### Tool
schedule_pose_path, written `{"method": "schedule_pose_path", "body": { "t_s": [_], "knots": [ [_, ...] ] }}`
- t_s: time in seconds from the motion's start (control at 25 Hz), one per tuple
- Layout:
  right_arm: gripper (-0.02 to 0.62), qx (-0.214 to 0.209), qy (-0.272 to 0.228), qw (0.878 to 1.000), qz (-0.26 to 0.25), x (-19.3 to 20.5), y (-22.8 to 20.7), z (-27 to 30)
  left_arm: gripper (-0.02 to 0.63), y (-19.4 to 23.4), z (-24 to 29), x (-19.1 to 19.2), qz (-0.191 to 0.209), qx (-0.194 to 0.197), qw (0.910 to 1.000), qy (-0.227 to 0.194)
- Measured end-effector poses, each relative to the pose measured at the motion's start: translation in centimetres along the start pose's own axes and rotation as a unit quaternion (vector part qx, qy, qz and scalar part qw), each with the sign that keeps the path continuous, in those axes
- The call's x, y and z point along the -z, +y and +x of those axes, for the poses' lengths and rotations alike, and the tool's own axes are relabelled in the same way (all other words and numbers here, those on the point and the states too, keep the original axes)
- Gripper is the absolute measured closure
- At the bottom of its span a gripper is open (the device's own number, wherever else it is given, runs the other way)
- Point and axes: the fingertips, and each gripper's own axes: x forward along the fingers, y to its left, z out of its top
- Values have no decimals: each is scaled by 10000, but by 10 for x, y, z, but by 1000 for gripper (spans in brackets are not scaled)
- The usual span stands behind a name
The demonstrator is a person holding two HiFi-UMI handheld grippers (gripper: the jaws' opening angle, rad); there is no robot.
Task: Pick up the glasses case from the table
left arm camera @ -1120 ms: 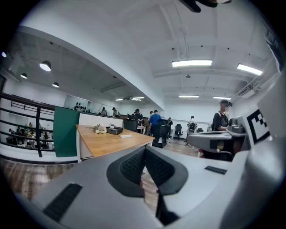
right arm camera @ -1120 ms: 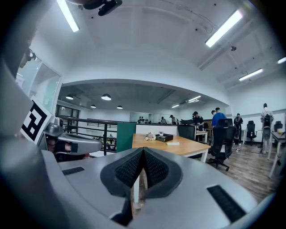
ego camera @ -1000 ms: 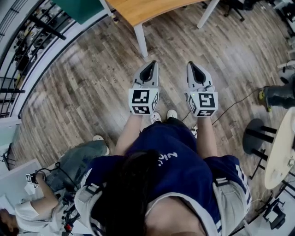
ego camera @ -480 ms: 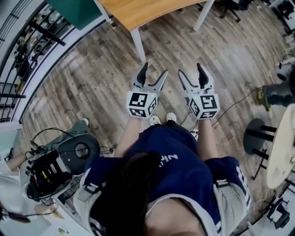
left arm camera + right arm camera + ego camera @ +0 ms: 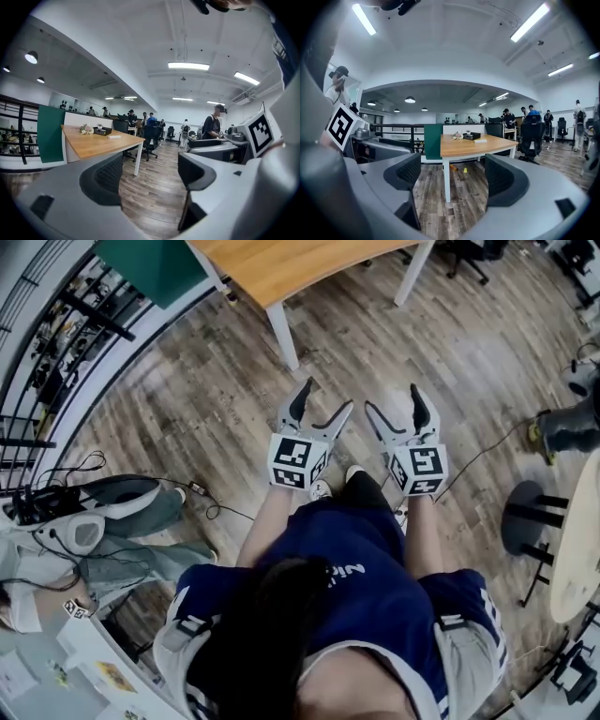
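Floor (image 5: 187, 399): grey-brown wood planks; light wooden table (image 5: 281, 263) ahead.
Left gripper (image 5: 325, 397): grey jaws opening, nothing between.
Right gripper (image 5: 394, 399): grey jaws opening, nothing between.

The glasses case (image 5: 480, 140), small, pale and oblong, lies flat on the wooden table (image 5: 462, 148).

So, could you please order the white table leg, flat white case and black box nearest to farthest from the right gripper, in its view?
1. white table leg, front corner.
2. flat white case, on the tabletop.
3. black box, just behind it.
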Motion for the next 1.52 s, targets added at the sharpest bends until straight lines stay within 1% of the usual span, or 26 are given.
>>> {"method": "schedule_pose_path", "body": {
  "t_s": [0.08,0.16,0.4,0.56,0.72,0.84,0.92,1.04,1.24,1.52],
  "knots": [
    [179,26,59,10000,71,6,0,2,253,3,0,5,-93,23,9999,39],
    [184,40,74,9999,117,9,-5,10,253,6,7,7,-70,49,9999,66],
    [192,-92,63,9999,121,9,-43,47,255,17,56,0,2,-44,9999,94],
    [193,-361,99,9993,16,7,-74,86,255,33,98,-9,55,-269,9996,103],
    [199,-578,74,9983,-68,-9,-116,133,255,55,151,-25,26,-436,9990,102],
    [199,-799,114,9966,-188,-16,-141,166,255,69,188,-31,-123,-618,9980,81],
    [201,-942,146,9950,-284,-19,-158,180,255,71,211,-34,-216,-696,9973,76],
    [202,-1110,230,9928,-376,-19,-183,199,256,70,239,-35,-195,-783,9967,120],
    [206,-1240,233,9912,-404,-19,-209,220,258,78,262,-30,-193,-968,9949,222],
    [209,-1334,354,9897,-367,-11,-212,232,259,85,269,-19,-234,-1048,9932,444]
  ]
}}
